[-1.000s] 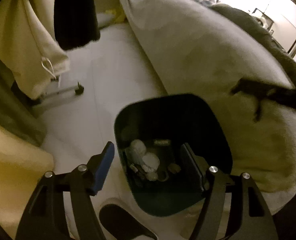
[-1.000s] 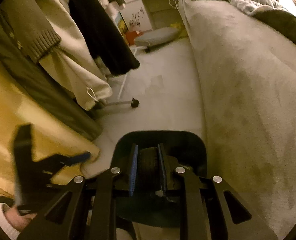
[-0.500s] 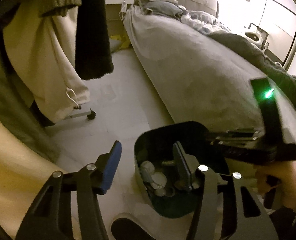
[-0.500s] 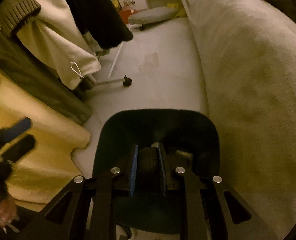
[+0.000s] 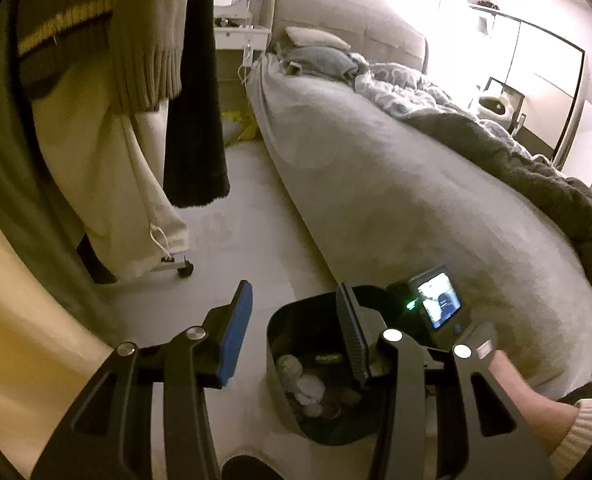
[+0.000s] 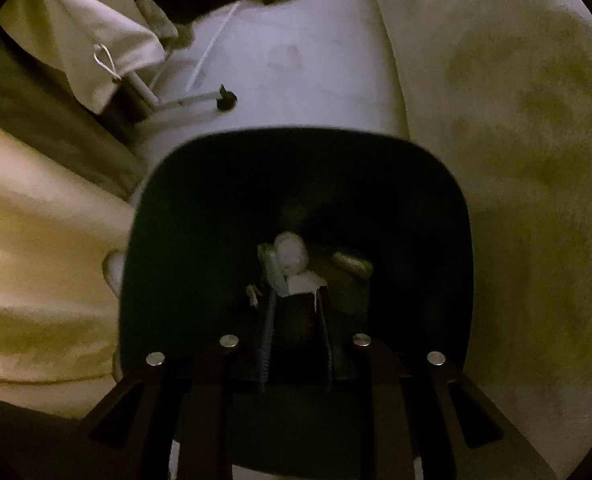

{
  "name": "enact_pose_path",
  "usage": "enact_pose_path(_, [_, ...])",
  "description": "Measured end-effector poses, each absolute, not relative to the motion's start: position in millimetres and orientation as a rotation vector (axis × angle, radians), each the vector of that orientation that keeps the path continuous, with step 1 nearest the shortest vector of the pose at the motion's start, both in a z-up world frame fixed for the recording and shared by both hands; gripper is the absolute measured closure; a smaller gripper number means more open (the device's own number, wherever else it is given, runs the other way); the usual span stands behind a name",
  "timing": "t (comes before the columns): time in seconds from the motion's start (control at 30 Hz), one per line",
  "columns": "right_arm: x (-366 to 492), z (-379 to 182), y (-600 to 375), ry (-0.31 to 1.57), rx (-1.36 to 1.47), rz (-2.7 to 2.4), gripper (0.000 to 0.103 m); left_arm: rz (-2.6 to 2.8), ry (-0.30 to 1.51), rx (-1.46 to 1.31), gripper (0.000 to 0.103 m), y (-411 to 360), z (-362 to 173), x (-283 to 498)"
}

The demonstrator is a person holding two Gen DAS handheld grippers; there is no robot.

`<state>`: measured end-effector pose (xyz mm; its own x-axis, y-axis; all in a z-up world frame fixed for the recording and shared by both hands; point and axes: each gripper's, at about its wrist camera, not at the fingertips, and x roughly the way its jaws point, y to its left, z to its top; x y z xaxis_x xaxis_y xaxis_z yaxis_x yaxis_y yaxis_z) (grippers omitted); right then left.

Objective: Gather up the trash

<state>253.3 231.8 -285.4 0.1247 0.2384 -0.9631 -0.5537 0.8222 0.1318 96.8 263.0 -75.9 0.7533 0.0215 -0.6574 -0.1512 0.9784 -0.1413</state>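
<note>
Since the earlier frames the right gripper point(image 6: 296, 304) has dropped from above the bin's rim down into its mouth, while the left gripper point(image 5: 296, 332) has lifted away, so that the bed point(image 5: 416, 200) and hanging clothes point(image 5: 143, 60) now fill its view; its jaws have just been closing, with nothing between them, and stand part-open and empty. The right jaws are narrow and clamp a dark, ribbed piece of trash point(image 6: 296, 320), not yet let go. The dark bin point(image 6: 416, 184) stands on the pale floor point(image 6: 296, 60) just beside the bed, already holding pale crumpled scraps point(image 6: 291, 256). The step in hand is judged to be the deposit: the held item is over the bin's interior, ready for release. The next move calls for opening the right jaws, then lifting clear of the rim without catching it.
</note>
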Motion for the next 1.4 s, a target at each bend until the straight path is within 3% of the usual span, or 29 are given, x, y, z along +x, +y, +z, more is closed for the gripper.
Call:
enact_pose_path(0.03, [253,-287,232,1.331,-0.296,0.583,0.072,0.096,0.707,-0.187,0.057,262,-73,94])
enact_pose_path(0.1, [251,-288,231,1.327,-0.318,0.576,0.043,0.096,0.694,-0.183,0.057,258,-66,90])
enact_pose_path(0.3, [244,-273,229,1.291,-0.353,0.591,0.042,0.097,0.665,-0.174,0.058,245,-49,82])
enact_pose_path(0.7, [216,-161,193,1.036,-0.276,0.624,0.030,0.107,0.632,-0.157,0.058,215,-17,57])
enact_pose_path(0.83, [190,-119,167,0.925,-0.282,0.612,0.027,0.100,0.599,-0.152,0.045,201,0,44])
enact_pose_path(0.97, [161,-71,128,0.789,-0.267,0.576,0.015,0.103,0.557,-0.135,0.032,185,18,28])
enact_pose_path(1.13, [123,-19,72,0.651,-0.224,0.507,0.006,0.113,0.501,-0.088,0.008,163,35,5])
enact_pose_path(1.4, [59,21,-22,0.508,-0.174,0.374,0.004,0.129,0.418,-0.047,0.003,132,50,-27])
